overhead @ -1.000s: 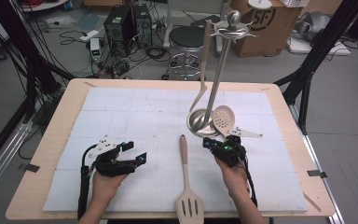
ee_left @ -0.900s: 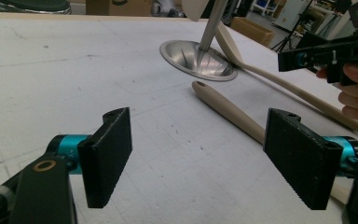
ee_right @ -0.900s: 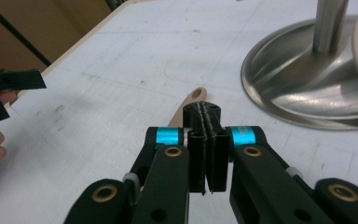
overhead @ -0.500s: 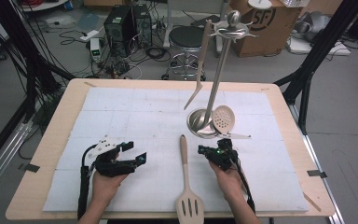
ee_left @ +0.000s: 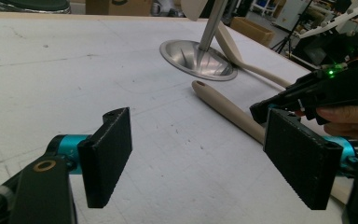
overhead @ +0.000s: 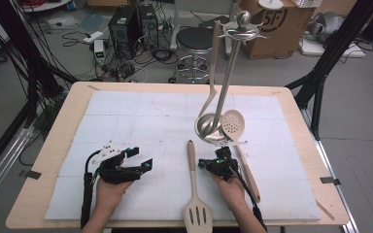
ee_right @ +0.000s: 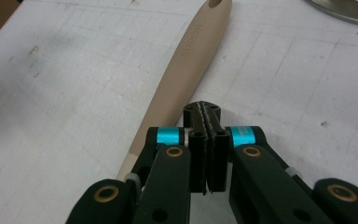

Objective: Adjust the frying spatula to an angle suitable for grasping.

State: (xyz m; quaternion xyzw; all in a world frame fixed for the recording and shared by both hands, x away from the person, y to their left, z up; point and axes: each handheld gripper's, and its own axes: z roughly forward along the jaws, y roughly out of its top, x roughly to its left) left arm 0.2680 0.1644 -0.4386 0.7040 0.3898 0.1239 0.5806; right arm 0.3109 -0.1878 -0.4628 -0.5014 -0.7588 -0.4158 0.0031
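A beige slotted spatula [overhead: 192,179] lies on the white mat, handle pointing away from me. My right gripper [overhead: 204,163] hovers just right of that handle, its jaws shut with nothing between them. In the right gripper view the pressed-together tips [ee_right: 204,112] sit beside the spatula handle [ee_right: 186,65]. My left gripper [overhead: 143,165] rests at the front left with its jaws wide open and empty. Its pads [ee_left: 107,154] frame the spatula handle [ee_left: 223,109] and the right gripper [ee_left: 326,88] farther off.
A metal utensil stand [overhead: 209,130] rises mid-table with a ladle [overhead: 212,77] hanging on it; its base [ee_left: 198,58] shows in the left gripper view. A beige skimmer [overhead: 234,125] lies by the base, handle running to the front right. A stool and boxes stand beyond the table.
My right gripper has moved left and toward me, sinking from near the stand's base to beside the spatula handle. The left gripper has kept still.
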